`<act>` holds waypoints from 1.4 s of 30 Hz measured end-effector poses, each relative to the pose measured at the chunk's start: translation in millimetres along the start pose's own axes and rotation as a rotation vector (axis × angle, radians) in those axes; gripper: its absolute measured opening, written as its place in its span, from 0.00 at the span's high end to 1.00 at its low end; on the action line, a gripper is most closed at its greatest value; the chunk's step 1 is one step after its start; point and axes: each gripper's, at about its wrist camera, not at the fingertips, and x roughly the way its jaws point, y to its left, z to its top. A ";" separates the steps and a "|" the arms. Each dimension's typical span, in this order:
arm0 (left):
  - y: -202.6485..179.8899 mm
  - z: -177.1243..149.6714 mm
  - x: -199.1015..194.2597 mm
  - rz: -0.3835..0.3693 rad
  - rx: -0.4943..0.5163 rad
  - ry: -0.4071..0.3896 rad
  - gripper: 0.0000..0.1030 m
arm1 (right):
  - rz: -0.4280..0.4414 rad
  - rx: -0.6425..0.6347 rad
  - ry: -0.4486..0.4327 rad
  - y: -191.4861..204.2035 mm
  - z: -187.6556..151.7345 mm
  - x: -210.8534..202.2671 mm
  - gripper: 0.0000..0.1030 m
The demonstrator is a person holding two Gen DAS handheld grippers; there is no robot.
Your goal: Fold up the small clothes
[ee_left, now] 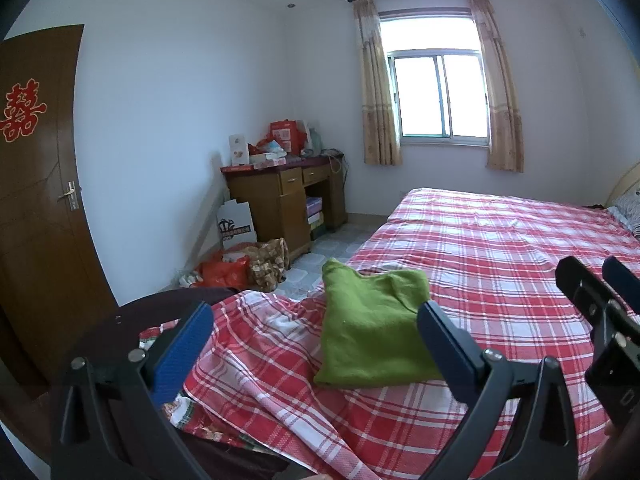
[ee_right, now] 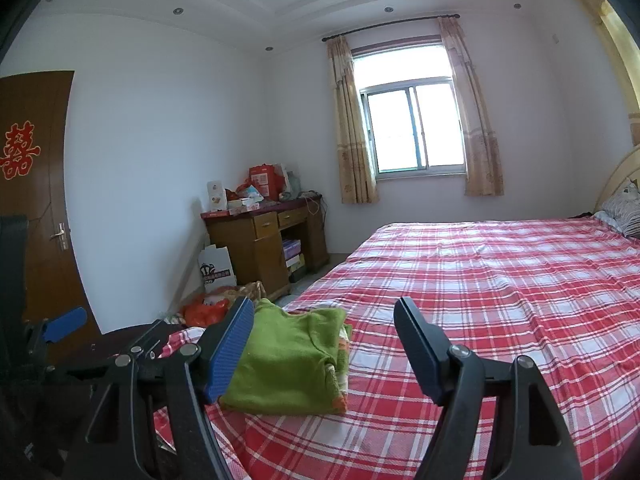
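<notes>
A green garment [ee_left: 372,328] lies folded near the foot corner of the bed, on the red plaid sheet [ee_left: 500,256]. In the right wrist view the green garment [ee_right: 288,360] rests on top of other folded clothes with orange and white edges [ee_right: 340,376]. My left gripper [ee_left: 316,332] is open and empty, held just above the bed with the garment between and beyond its fingers. My right gripper [ee_right: 324,344] is open and empty, the garment just ahead toward its left finger. The right gripper also shows at the right edge of the left wrist view [ee_left: 600,284].
The bed's plaid sheet [ee_right: 500,280] stretches right toward pillows [ee_right: 624,208]. A wooden desk [ee_left: 280,196] with boxes stands in the far corner, bags [ee_left: 240,268] on the floor beside it. A brown door [ee_left: 36,200] is at left. A dark round surface [ee_left: 132,320] lies beside the bed corner.
</notes>
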 end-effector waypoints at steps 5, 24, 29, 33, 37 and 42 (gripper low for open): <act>-1.2 -1.0 1.5 0.001 0.000 0.004 0.00 | -0.001 0.002 -0.002 0.4 0.7 0.0 0.29; -5.5 -4.1 5.5 0.019 0.017 0.027 0.00 | -0.003 0.010 0.008 -0.4 -2.8 0.0 0.29; -4.6 -4.3 9.0 0.020 0.019 0.038 0.00 | -0.007 0.008 0.016 -1.1 -4.3 1.3 0.29; -3.8 -4.8 14.2 0.029 0.021 0.049 0.00 | -0.010 0.009 0.022 -1.4 -6.0 3.1 0.29; -3.7 -9.7 23.1 0.041 0.030 0.058 0.00 | -0.013 0.016 0.034 -5.2 -8.3 6.3 0.29; 3.1 -14.2 38.0 0.049 0.009 0.108 0.00 | -0.019 0.028 0.048 -9.9 -11.6 11.0 0.29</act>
